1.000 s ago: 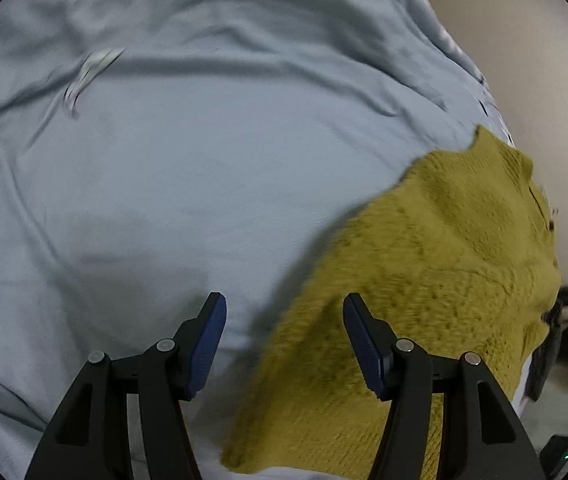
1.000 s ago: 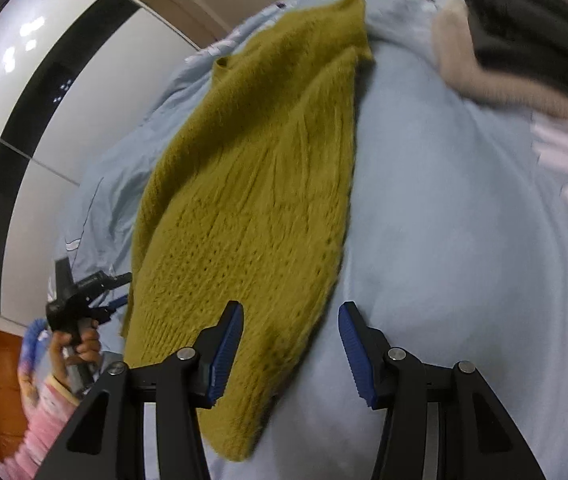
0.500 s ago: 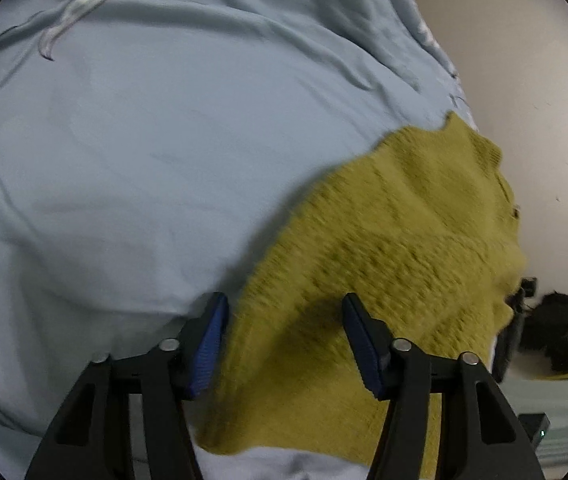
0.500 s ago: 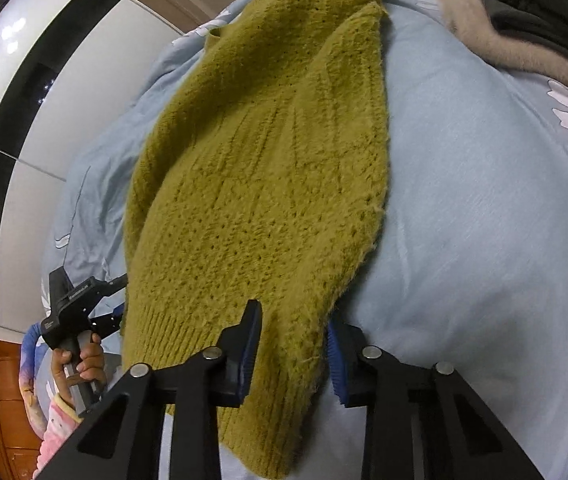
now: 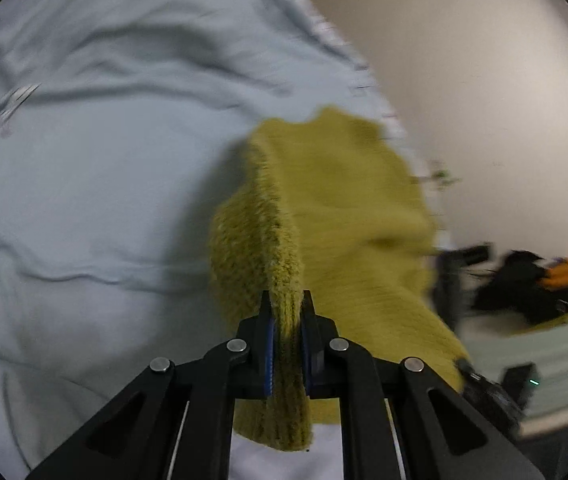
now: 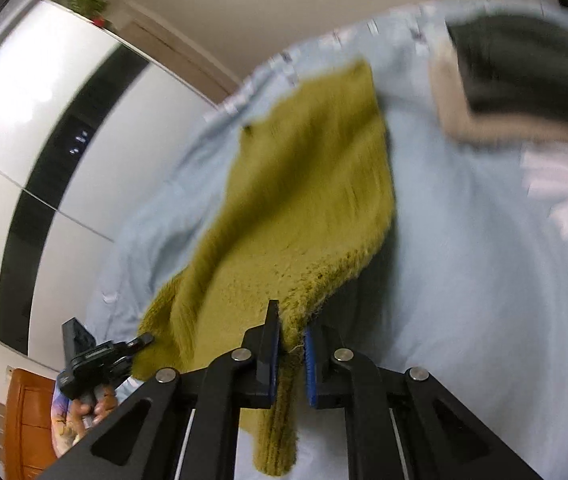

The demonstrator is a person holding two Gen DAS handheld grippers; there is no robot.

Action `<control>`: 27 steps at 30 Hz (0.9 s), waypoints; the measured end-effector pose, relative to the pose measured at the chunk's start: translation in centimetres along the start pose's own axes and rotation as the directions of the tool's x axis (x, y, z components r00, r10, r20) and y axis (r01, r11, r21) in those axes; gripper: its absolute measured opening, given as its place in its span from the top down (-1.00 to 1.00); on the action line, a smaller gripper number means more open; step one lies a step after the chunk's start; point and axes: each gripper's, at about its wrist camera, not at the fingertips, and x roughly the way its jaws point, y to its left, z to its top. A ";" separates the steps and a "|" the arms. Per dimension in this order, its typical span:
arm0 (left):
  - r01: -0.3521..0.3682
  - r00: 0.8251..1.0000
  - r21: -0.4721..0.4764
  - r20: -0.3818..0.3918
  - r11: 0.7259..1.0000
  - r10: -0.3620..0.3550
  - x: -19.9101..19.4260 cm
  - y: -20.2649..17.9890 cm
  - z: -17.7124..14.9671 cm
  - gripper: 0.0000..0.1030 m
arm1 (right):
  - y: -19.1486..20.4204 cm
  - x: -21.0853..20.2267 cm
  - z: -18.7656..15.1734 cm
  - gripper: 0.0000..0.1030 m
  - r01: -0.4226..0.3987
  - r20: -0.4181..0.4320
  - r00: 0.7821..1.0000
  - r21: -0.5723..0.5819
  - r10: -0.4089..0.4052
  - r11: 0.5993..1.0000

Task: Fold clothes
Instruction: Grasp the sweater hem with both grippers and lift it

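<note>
A pale blue bed is carrying one mustard sweater and two folded garments near its far edge; both grippers, left and right, are pinching the sweater's hem between their fingers.

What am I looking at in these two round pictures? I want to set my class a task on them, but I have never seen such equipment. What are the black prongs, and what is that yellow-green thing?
No robot is here: a person holds a two-finger gripper in each hand, each carrying a wide-angle camera looking along its fingers. One picture comes from the left gripper, the other from the right gripper. Both are shut on the edge of an olive knitted sweater, raising it off a pale blue bedsheet. The right view also shows the left gripper in the person's hand, and dark and beige clothes farther back on the bed. The pictures are blurred.
</note>
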 end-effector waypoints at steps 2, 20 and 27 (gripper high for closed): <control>0.090 0.996 0.033 0.004 0.995 -0.090 -1.4 -2.6 -0.4 0.80 | 0.0 -2.7 1.2 0.79 0.005 0.060 0.998 -0.020 -0.004 1.000; 0.050 0.990 -0.211 -0.119 0.976 -0.076 2.9 4.3 -8.4 0.79 | -14.5 -3.7 -5.2 0.79 0.075 -0.025 0.997 0.245 -0.072 0.967; -0.070 0.986 -0.152 -0.161 0.986 0.045 4.4 3.2 -9.0 0.56 | -15.9 -3.8 -5.4 0.71 0.024 -0.043 0.999 0.235 -0.014 0.972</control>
